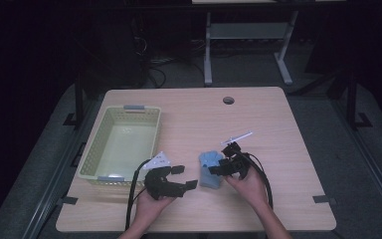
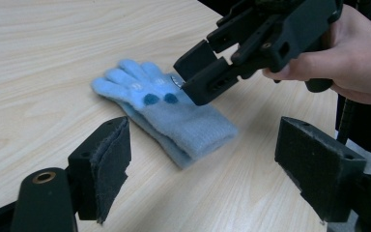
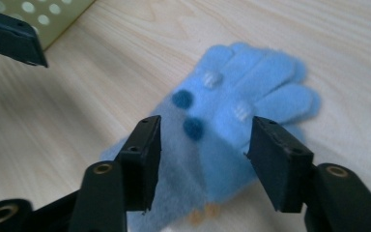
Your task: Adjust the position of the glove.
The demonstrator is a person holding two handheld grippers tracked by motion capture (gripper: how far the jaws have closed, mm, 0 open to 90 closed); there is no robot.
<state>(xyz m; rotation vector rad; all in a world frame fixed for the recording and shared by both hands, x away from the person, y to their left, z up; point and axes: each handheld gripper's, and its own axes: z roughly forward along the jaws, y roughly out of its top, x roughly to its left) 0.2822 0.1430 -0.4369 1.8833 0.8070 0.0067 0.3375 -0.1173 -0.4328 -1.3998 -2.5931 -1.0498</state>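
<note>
A light blue knitted glove [image 1: 210, 170] lies flat on the wooden table, with dark blue dots on its palm [image 3: 251, 82] and its fingers pointing away from the person. In the left gripper view the glove [image 2: 183, 125] appears doubled, one layer over another. My right gripper [image 1: 219, 168] hovers over the glove, its jaws open on either side of the palm [image 3: 207, 154], and the pads do not press on it. My left gripper [image 1: 185, 177] stands open just left of the glove, pointing at it, with nothing between its jaws [image 2: 207, 169]. The right gripper [image 2: 198, 79] has its tips at the glove's palm.
A pale green perforated basket [image 1: 92, 149] sits at the table's left, close behind the left hand. A round cable hole [image 1: 228, 100] is near the far edge. Bare wood lies beyond and to the right of the glove.
</note>
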